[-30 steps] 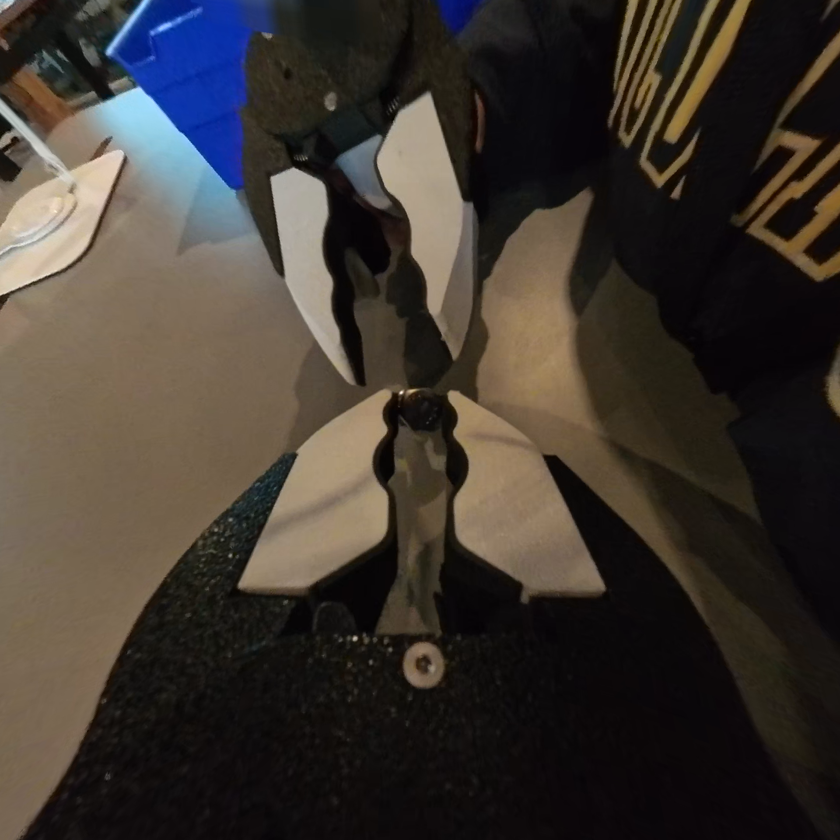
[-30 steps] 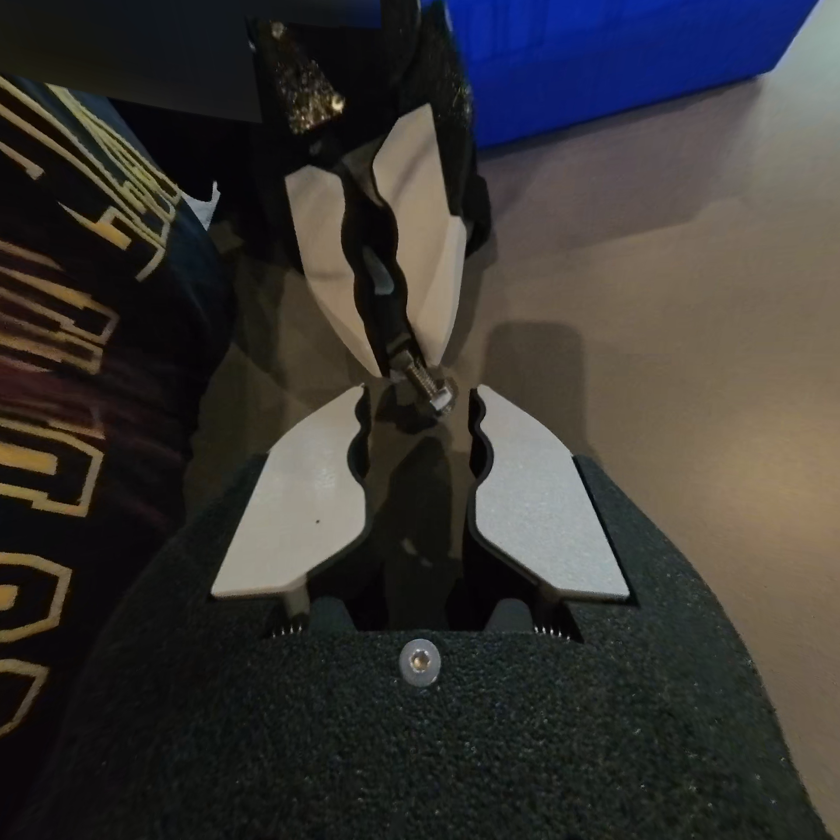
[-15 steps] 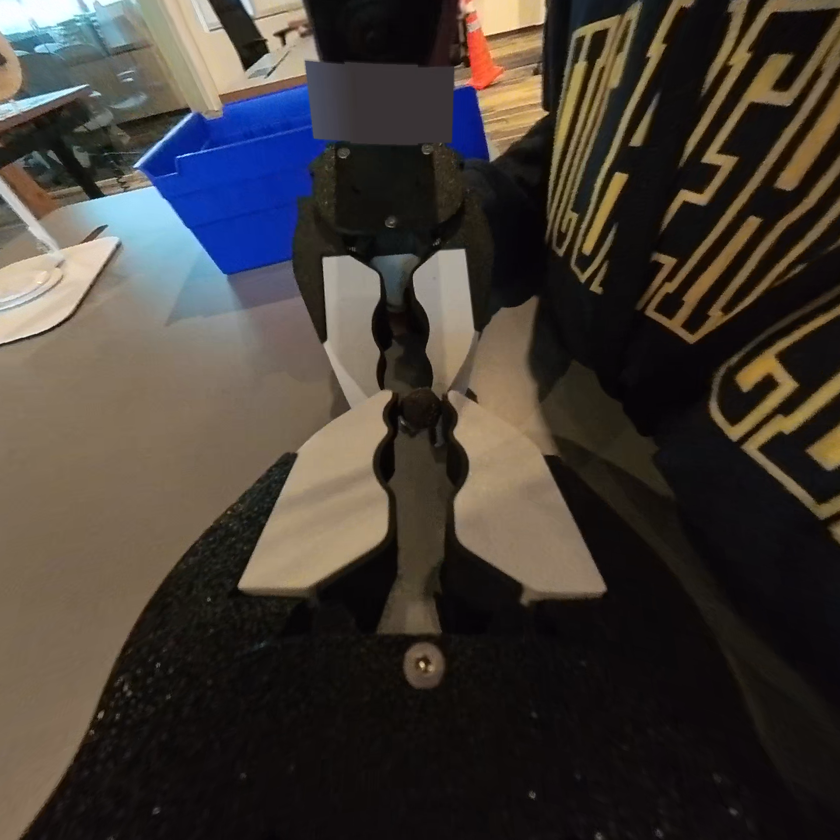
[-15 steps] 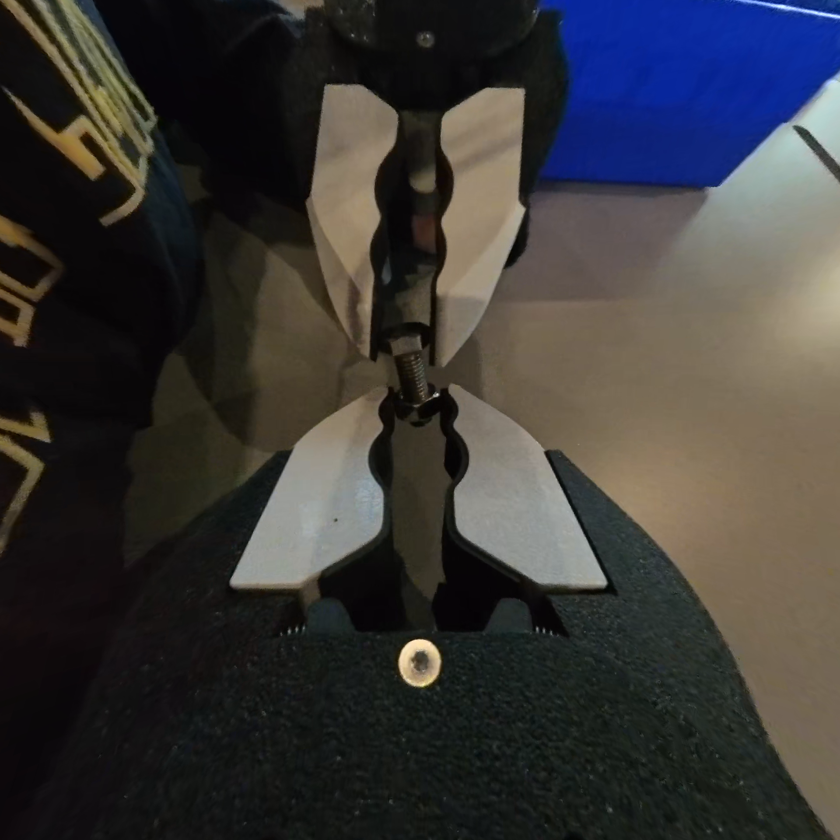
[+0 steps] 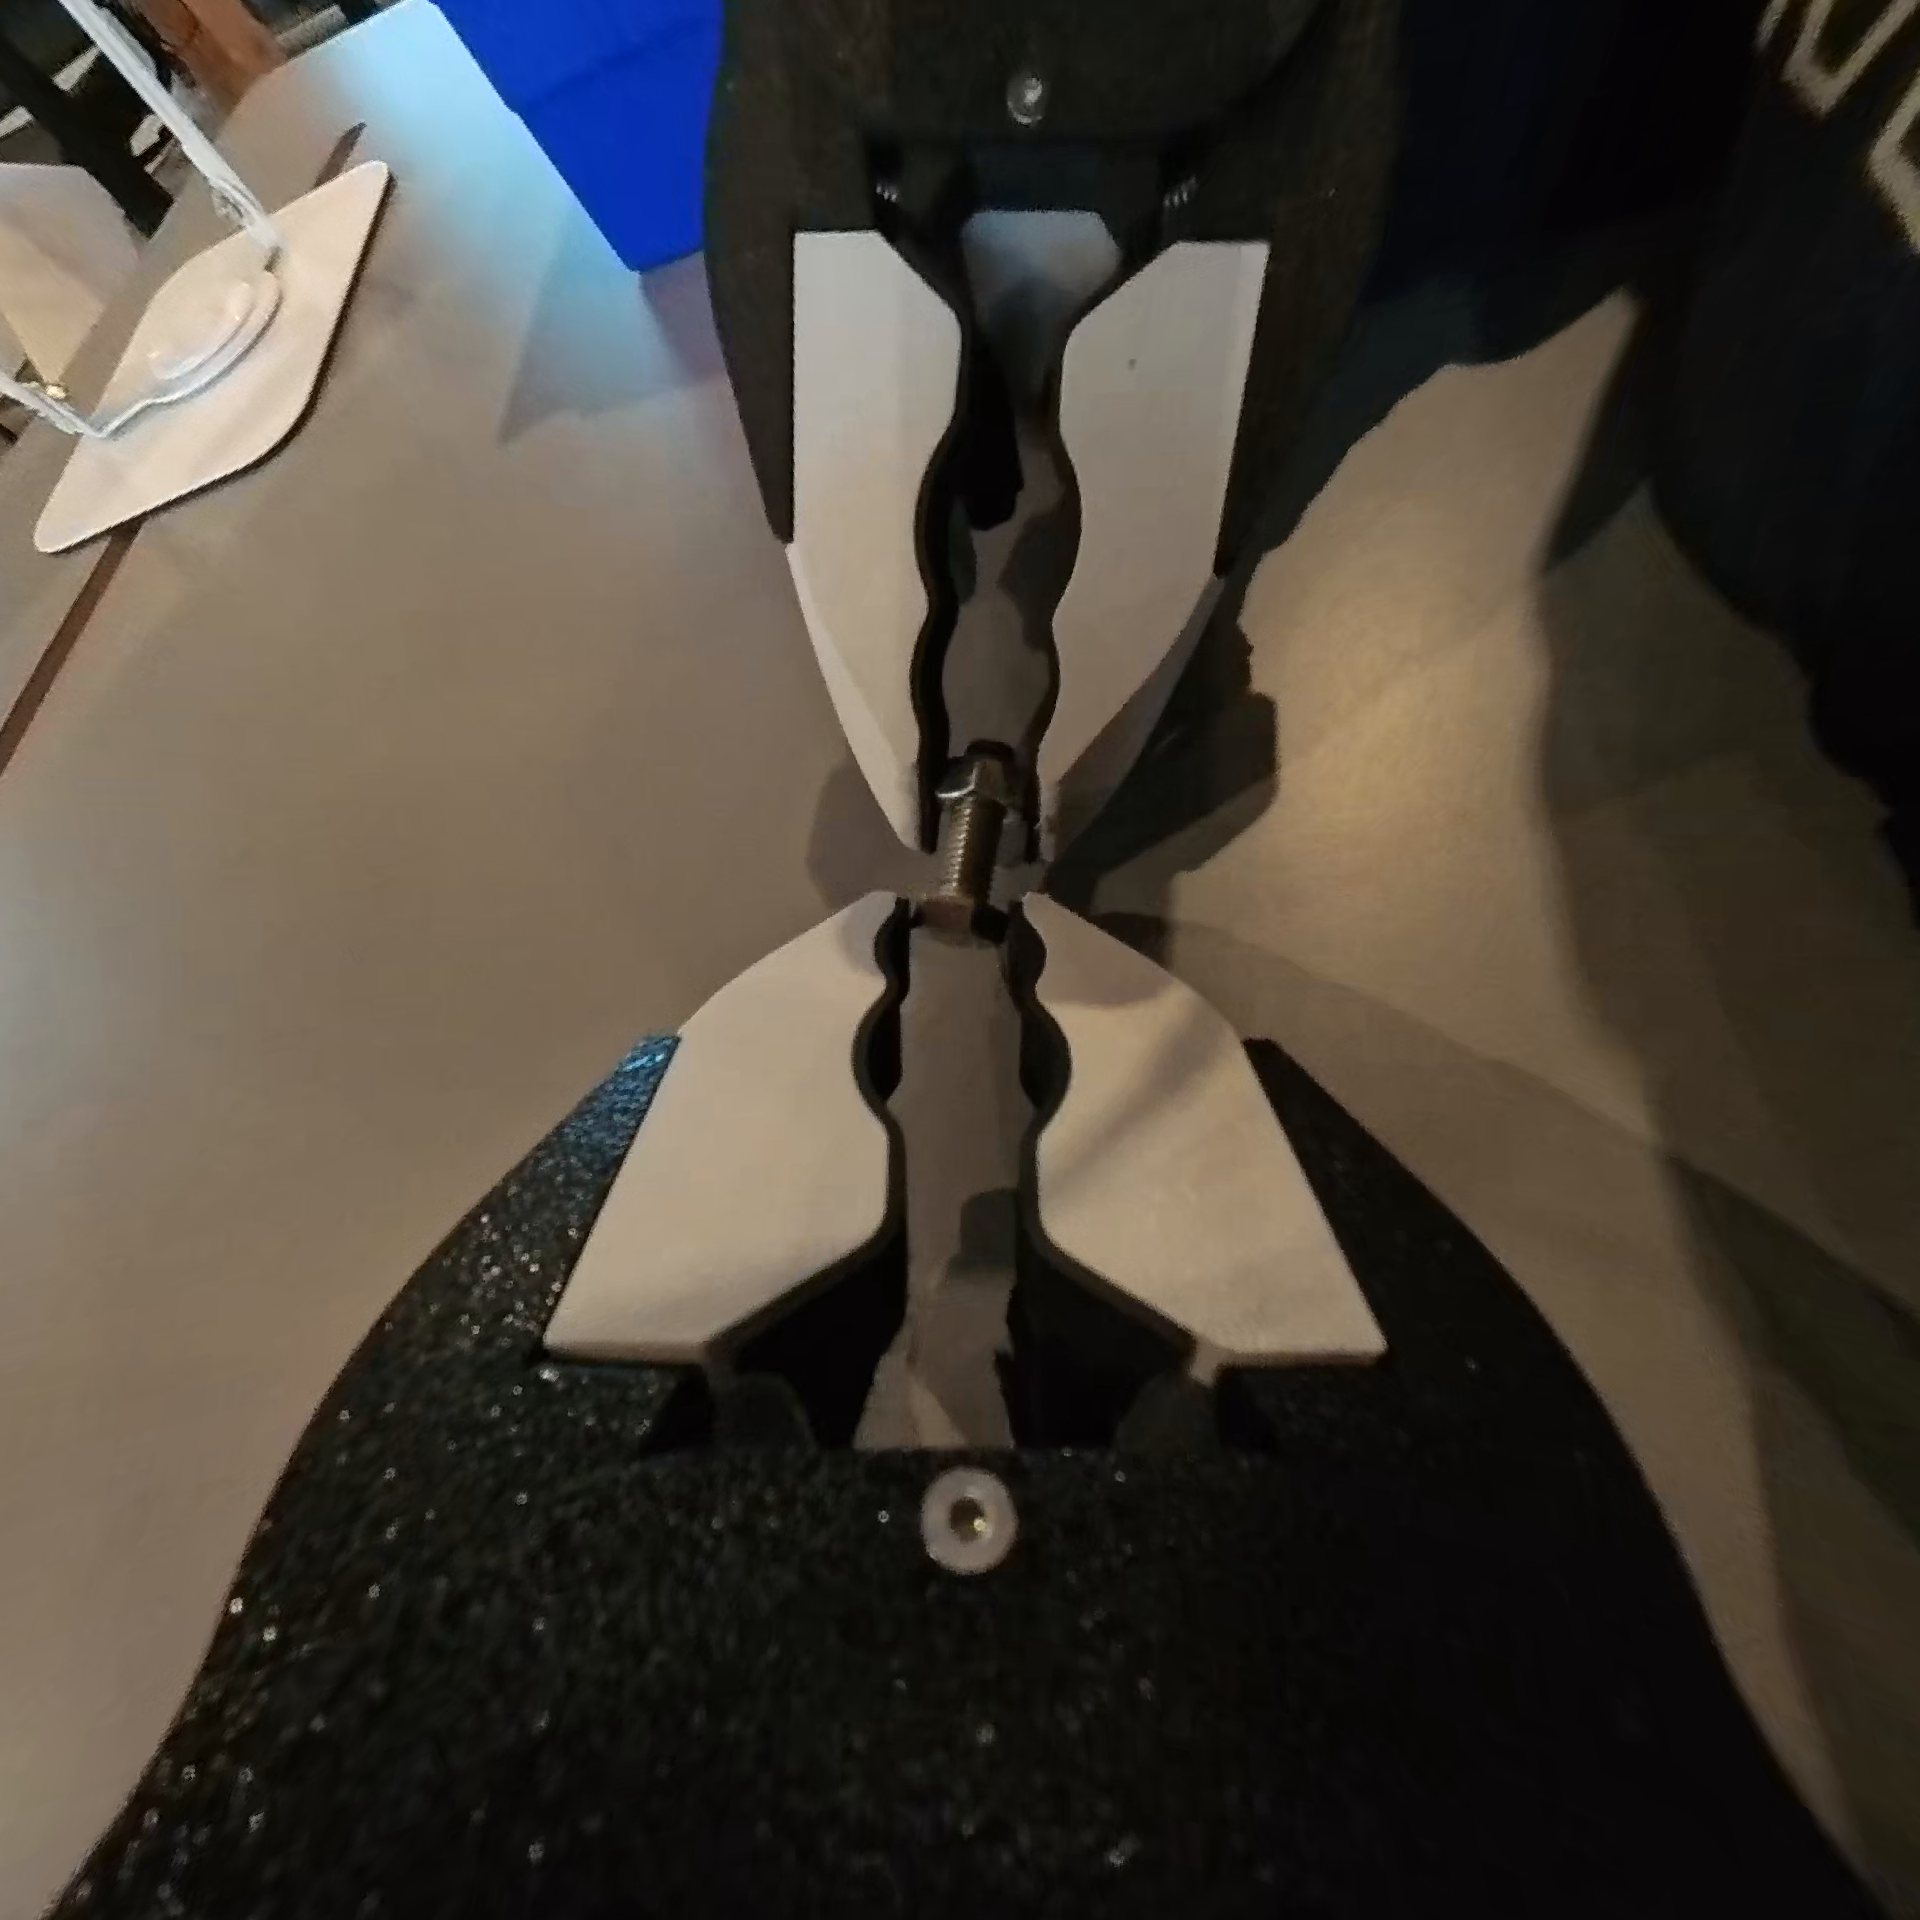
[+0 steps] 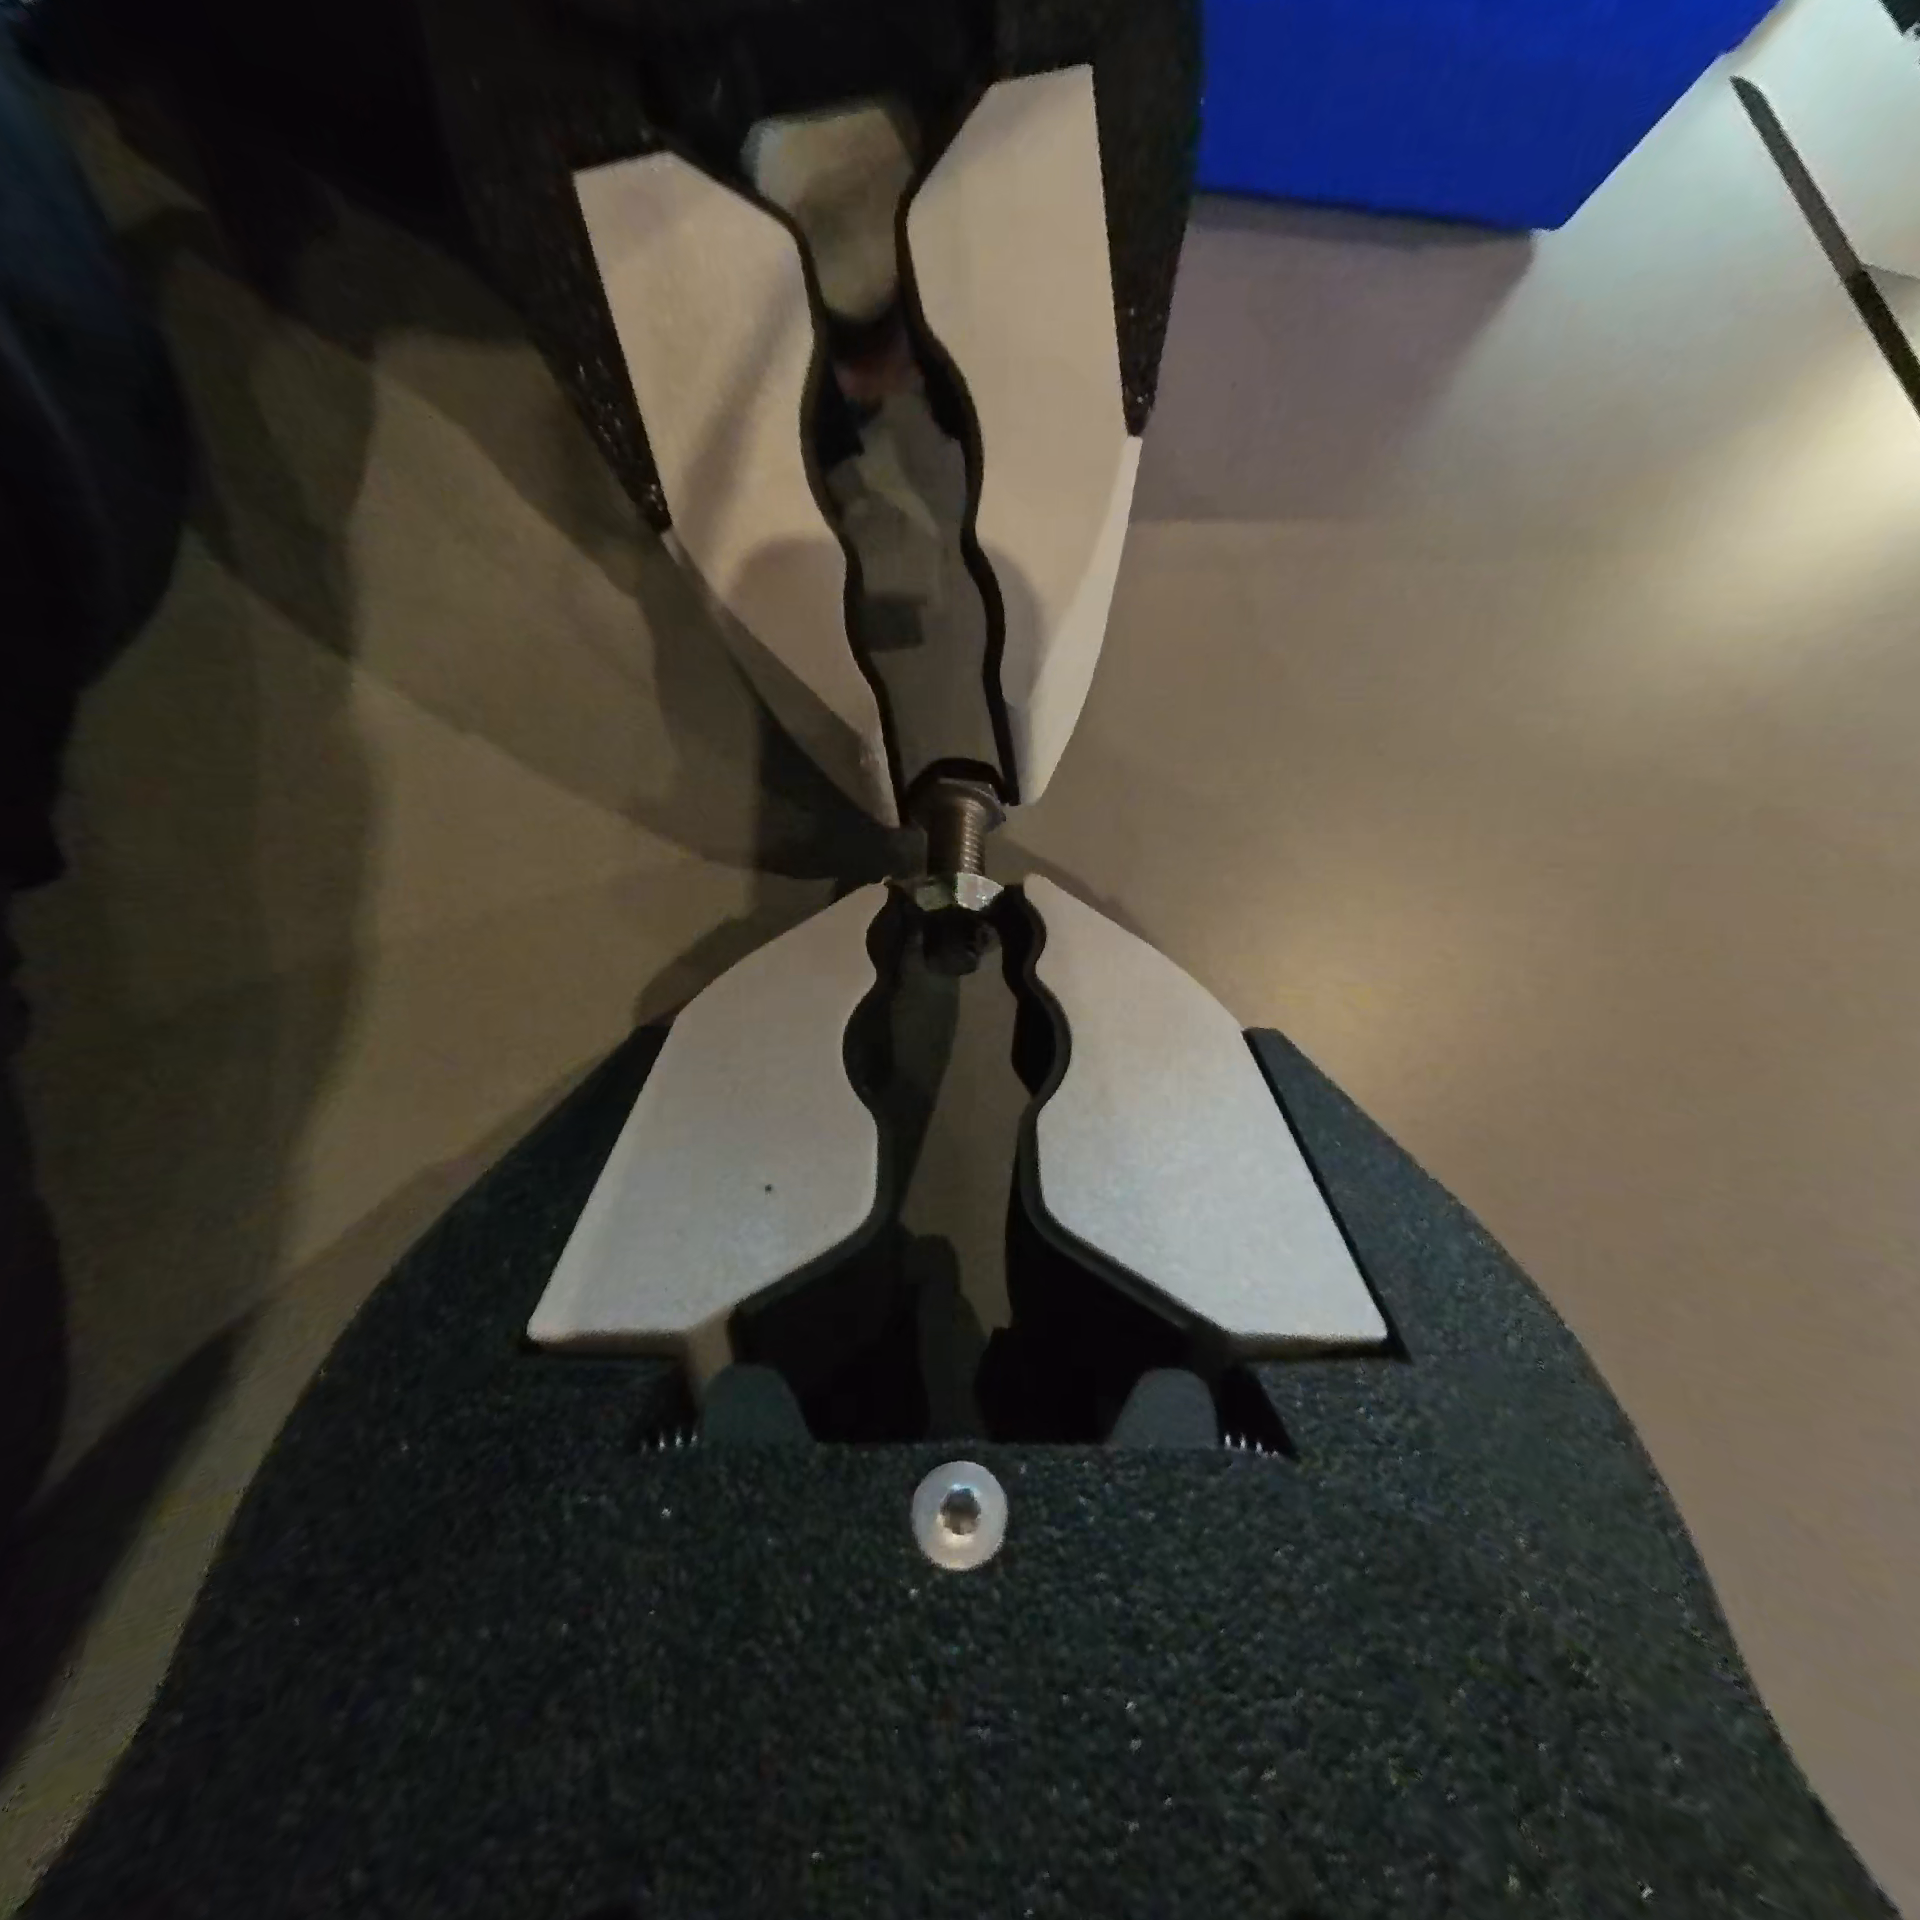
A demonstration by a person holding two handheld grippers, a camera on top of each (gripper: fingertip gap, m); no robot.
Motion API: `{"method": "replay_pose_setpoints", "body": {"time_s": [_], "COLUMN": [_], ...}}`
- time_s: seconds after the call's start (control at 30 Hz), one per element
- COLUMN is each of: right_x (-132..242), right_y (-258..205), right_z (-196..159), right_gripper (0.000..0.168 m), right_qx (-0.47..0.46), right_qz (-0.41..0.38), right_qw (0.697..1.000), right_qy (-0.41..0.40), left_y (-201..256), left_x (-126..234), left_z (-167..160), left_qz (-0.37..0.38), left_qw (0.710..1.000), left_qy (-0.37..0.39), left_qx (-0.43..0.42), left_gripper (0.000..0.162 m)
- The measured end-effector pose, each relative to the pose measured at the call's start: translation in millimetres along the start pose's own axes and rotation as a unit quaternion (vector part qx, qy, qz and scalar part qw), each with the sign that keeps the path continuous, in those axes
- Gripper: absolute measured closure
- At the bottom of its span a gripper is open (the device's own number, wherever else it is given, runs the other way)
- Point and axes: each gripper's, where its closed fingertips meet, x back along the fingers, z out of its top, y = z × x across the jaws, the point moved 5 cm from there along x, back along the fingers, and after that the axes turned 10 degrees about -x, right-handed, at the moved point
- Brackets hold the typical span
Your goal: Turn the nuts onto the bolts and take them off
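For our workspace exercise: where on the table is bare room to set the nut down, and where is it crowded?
Free: the table away from the person, bordered by the blue bin and white stand. Crowded: the middle, where left gripper and right gripper meet on the bolt and nut.

Both tools point(image 5: 961, 920) point(image 6: 951, 902) clamped, tip-to-tip

Black speckled tongs point(image 5: 961, 914), white fingers point(image 5: 769, 1174)
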Motion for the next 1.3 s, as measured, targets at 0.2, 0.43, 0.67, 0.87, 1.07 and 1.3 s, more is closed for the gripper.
{"method": "replay_pose_setpoints", "body": {"time_s": [0.2,0.43,0.67,0.87,1.07,1.3], "right_x": [3,3,6,4,8,8], "right_y": [-2,-3,-7,-8,-1,1], "right_z": [2,3,8,7,8,4], "right_gripper": [0.15,0.15,0.15,0.15,0.137,0.135], "right_qx": [-0.001,0.006,0.004,0.012,-0.036,-0.069], "right_qz": [0.019,0.031,0.053,0.062,0.066,0.091], "right_qw": [1.0,0.999,0.997,0.997,0.996,0.993], "right_qy": [0.016,0.026,0.053,0.046,0.056,0.035], "left_y": [-6,-9,1,6,2,-1], "left_x": [6,8,3,1,0,5], "left_z": [2,2,1,0,-2,1], "left_qz": [-0.002,-0.038,-0.064,-0.067,-0.064,-0.053], "left_qw": [0.999,0.995,0.997,0.997,0.998,0.998], "left_qy": [0.042,0.061,0.04,0.023,0.018,0.038], "left_qx": [0.029,0.061,0.028,0.002,0.019,0.025], "left_gripper": [0.135,0.125,0.133,0.144,0.145,0.145]}}
